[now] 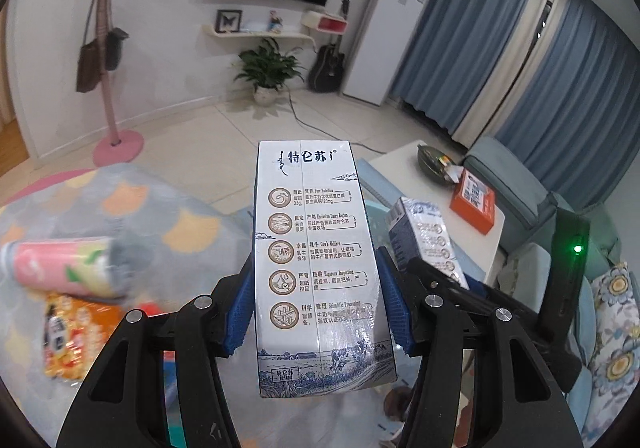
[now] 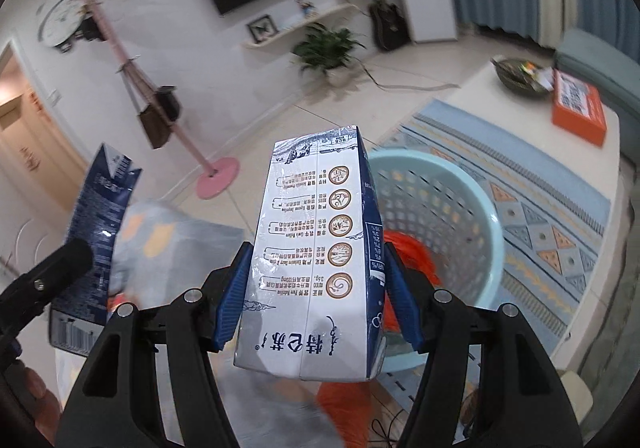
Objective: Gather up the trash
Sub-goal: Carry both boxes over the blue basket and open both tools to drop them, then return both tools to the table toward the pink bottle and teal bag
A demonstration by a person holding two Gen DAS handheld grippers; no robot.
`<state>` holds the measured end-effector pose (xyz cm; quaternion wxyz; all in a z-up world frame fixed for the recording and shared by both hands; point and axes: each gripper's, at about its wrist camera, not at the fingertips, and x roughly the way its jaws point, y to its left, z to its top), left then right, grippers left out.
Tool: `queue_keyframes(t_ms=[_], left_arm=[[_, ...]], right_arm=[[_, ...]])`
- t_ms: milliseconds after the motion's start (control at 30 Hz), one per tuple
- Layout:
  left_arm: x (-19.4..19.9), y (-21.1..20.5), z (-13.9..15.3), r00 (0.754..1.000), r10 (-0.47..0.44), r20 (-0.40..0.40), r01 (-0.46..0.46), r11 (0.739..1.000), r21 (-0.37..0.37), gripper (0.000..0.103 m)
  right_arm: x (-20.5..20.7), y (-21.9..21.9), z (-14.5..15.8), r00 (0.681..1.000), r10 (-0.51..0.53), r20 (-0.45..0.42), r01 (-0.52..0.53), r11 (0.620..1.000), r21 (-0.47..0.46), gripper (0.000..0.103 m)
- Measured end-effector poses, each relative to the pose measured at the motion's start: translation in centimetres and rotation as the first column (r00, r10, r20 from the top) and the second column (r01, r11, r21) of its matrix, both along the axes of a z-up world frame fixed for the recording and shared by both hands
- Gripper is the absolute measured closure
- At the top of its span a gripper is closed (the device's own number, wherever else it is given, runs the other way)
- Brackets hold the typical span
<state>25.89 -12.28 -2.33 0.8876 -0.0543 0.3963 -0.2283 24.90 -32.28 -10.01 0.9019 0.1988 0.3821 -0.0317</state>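
The left hand-held gripper (image 1: 316, 312) is clamped on a white milk box (image 1: 316, 268), held up in the air. The right hand-held gripper (image 2: 316, 300) squeezes another milk box (image 2: 320, 256), just beside the blue basket (image 2: 480, 208) on the floor.

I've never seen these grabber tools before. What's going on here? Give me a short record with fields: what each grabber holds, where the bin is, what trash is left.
left gripper: clamped on an upright milk carton
right gripper: clamped on a second milk carton, print upside down
bin: light blue perforated basket on the patterned rug, just beyond the right carton
inside bin: something orange, unclear what
trash left: pink can and orange snack packet on the grey blanket
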Motion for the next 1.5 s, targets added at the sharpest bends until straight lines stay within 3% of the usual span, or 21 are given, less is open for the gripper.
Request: queue_keyframes(t_ms=[367,467,733,1200,1500], left_arm=[[2.4,-5.9,-2.8,0.997,-0.07,-0.042,0.071,0.997,0.038,0.048],[2.2,-6.3,-2.8,0.997,-0.066,-0.028,0.068,0.997,0.043,0.036],[0.4,-4.7,-2.6,0.998,-0.067,-0.011,0.067,0.998,0.013,0.035],[-4.4,3.2,1.3,0.996,0.027,0.085,-0.023,0.999,-0.046,0.035],[-6.2,12.5,2.5,0.975,0.176,0.137,-0.175,0.984,-0.022,0.035]], right_arm=[[1.7,-4.9,-4.2,0.991,-0.093,-0.097,0.099,0.993,0.059,0.041],[1.4,-5.6,-4.5,0.99,-0.1,-0.1,0.108,0.991,0.079,0.041],[0.3,-5.8,-4.0,0.992,-0.089,-0.084,0.097,0.991,0.091,0.041],[-2.7,2.2,2.3,0.996,0.073,0.044,-0.074,0.997,0.031,0.041],[-5.2,12.3,4.9,0.951,0.295,0.097,-0.293,0.956,-0.033,0.041]])
